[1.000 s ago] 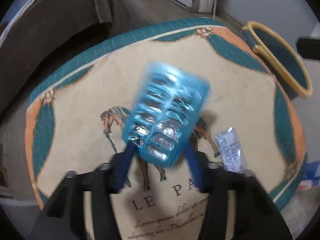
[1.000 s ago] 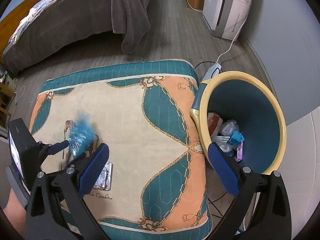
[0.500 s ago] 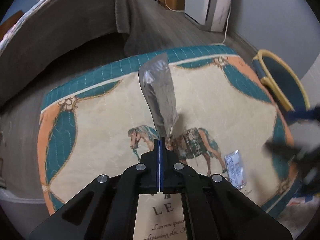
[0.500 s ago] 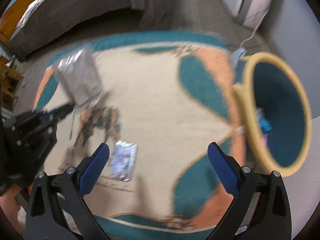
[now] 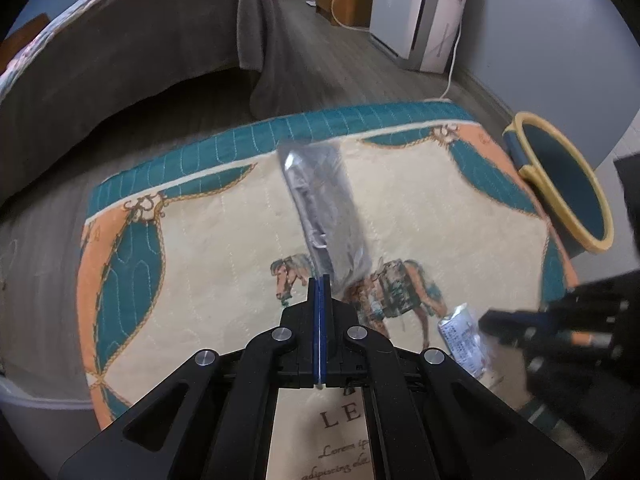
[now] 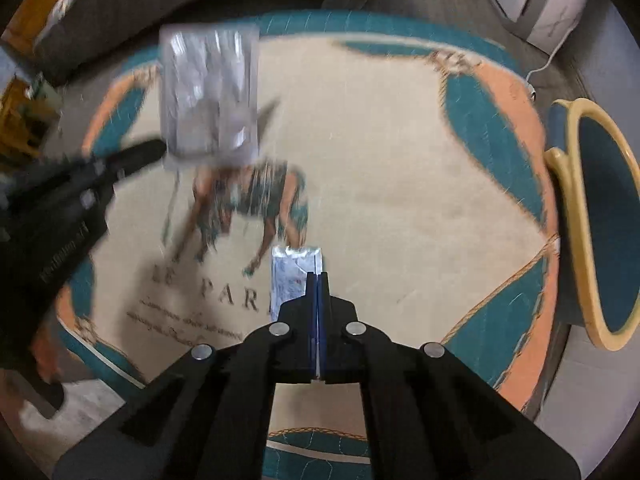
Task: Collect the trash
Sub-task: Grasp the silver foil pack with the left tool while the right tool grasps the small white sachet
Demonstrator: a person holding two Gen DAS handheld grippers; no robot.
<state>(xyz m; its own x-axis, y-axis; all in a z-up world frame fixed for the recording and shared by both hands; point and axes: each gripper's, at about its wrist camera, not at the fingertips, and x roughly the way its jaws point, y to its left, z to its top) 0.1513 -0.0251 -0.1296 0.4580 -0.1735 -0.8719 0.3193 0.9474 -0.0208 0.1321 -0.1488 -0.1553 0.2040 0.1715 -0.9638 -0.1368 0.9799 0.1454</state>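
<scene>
Holding trash in both grippers; pickup looks done, the carry to the bin is what's left.

Left gripper (image 5: 319,280): fingers pressed together on the bottom edge of the blister pack (image 5: 326,208), which stands up clear of the rug (image 5: 208,280). From the right wrist view the same pack (image 6: 209,96) hangs well above the horse print, foil side showing.

Right gripper (image 6: 317,280): fingers together, clamped on the near end of the small packet (image 6: 289,276). Can't tell whether the packet is off the rug or just pinched flat against it; in the left view it (image 5: 462,338) sits low by the horse's hind legs.

Bin (image 6: 600,216) is at the right edge, just off the rug, mouth open toward us, yellow rim.

Next, I'd say: lift the right, swing both over the rim, open above the mouth.

Room: the rug between grippers and bin is bare. Bed (image 5: 120,52) far left, cabinet (image 5: 420,12) and cable at the back, all well away.
</scene>
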